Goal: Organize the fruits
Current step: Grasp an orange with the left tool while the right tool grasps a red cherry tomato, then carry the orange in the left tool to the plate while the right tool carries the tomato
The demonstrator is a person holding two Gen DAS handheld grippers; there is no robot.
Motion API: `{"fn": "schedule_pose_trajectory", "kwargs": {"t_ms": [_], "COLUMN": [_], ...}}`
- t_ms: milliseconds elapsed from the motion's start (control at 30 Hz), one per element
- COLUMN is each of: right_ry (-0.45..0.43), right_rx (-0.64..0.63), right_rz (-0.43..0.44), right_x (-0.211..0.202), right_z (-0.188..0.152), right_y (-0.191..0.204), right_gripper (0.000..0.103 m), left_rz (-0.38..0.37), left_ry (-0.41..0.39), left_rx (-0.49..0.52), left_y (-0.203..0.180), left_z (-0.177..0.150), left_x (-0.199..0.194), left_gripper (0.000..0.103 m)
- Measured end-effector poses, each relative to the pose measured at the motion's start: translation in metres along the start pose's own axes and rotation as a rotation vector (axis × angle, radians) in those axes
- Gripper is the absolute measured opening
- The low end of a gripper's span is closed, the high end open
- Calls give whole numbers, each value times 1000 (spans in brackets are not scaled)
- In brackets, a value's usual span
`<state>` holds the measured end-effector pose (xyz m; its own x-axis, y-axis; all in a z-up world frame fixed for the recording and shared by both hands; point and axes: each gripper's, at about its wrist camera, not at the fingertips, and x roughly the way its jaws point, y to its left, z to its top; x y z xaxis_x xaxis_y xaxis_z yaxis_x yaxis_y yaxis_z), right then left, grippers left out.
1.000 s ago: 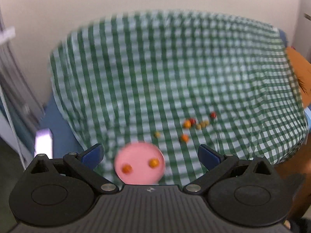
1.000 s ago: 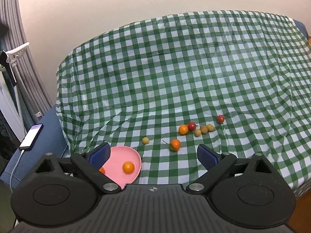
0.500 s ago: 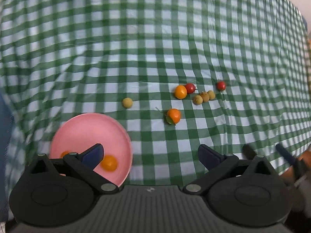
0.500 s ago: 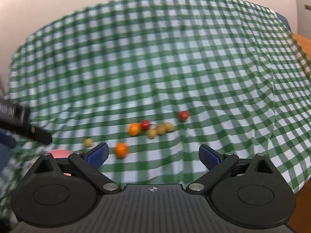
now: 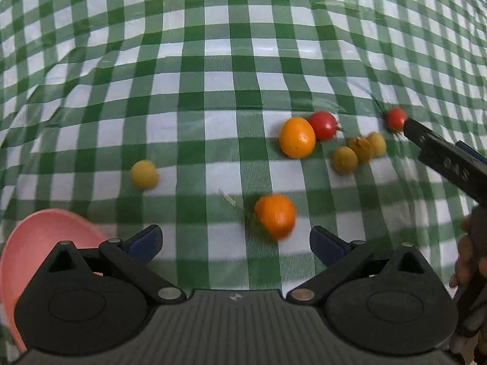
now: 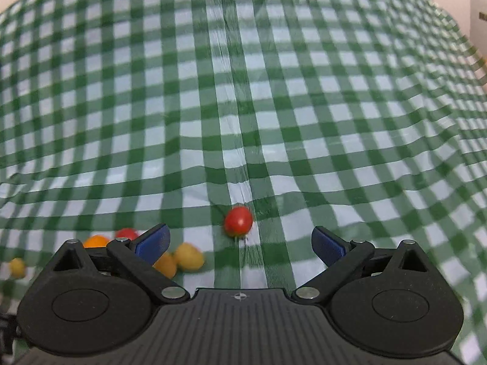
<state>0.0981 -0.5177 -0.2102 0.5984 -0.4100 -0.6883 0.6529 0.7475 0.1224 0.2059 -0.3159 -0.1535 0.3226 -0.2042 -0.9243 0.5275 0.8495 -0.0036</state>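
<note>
Loosely scattered orange (image 5: 275, 216), red (image 6: 238, 220) and yellow (image 5: 144, 174) fruits on green-checked cloth (image 5: 213, 60)

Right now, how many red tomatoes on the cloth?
2. One red tomato touches the upper orange fruit; the other sits farther right, by the right gripper. None looks hidden.

A: Left black two-finger gripper (image 5: 236, 240) — state?
B: Jaws spread wide, blue-padded fingertips (image 5: 145, 238) well apart, nothing between them. Held low over the green-and-white checked cloth (image 5: 213, 70), pointing forward along it.
A: Right black two-finger gripper (image 6: 240, 241)?
B: Same: jaws wide apart, blue pads (image 6: 327, 243) clear of each other, gripping nothing. Also low over the cloth. In the left wrist view one of its black fingers (image 5: 438, 152) reaches in from the right edge, slanting down toward the cloth.
A: Any hand visible?
B: The person's right hand (image 5: 467, 261), part of it, wrapped on that gripper's handle at the frame edge.
</note>
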Motion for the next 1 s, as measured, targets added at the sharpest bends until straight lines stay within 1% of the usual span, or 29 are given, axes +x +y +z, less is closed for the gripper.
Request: {"fn": "schedule_pose_trajectory", "kwargs": {"t_ms": [133, 200, 233, 300, 433, 533, 567, 600, 633, 667, 700, 733, 767, 833, 900, 1000], "right_ry": [51, 93, 87, 45, 17, 22, 26, 25, 19, 11, 6, 4, 4, -6, -38, -55], "right_rx": [16, 12, 0, -71, -64, -65, -66, -64, -65, -82, -106, -131, -147, -134, -114, -78], "right_rz": [0, -29, -43, -69, -63, -76, -92, -100, -99, -92, -85, -87, -97, -96, -97, -100], "right_x": [49, 70, 75, 78, 78, 74, 72, 69, 66, 62, 60, 59, 58, 52, 39, 16], "right_z": [5, 3, 1, -5, -10, -14, -15, -15, -16, -18, -19, -20, -21, -20, -18, -15], "right_y": [-4, -4, -3, 3, 2, 5, 6, 8, 9, 13, 16, 20, 23, 24, 21, 20], "right_gripper": [99, 100, 101, 102, 102, 102, 96, 83, 74, 55, 42, 31, 30, 30, 30, 30], "left_rz": [-10, -9, -8, -7, 16, 22, 27, 38, 39, 31, 27, 27, 27, 29, -20, -54], "left_ry": [24, 25, 27, 42, 20, 14, 7, -12, -22, -19, -9, -5, -6, 2, 5, -12], "left_rx": [-31, -25, -23, -34, -5, 13, 9, -3, -10, -9, -4, -4, -4, -11, -35, -53], "left_y": [-1, 1, 2, 6, 6, 5, 5, 4, 2, 1, 0, -3, -3, -2, 4, 14], "left_z": [13, 16, 17, 17, 16, 14, 13, 11, 8, 8, 8, 8, 7, 6, 3, 0], "left_x": [23, 29, 33, 41, 45, 43, 41, 36, 30, 27, 25, 23, 21, 16, 6, -12], "left_gripper": [103, 103, 103, 103, 103, 102, 93, 75, 66, 45, 40, 40, 40, 40, 40, 40]}}
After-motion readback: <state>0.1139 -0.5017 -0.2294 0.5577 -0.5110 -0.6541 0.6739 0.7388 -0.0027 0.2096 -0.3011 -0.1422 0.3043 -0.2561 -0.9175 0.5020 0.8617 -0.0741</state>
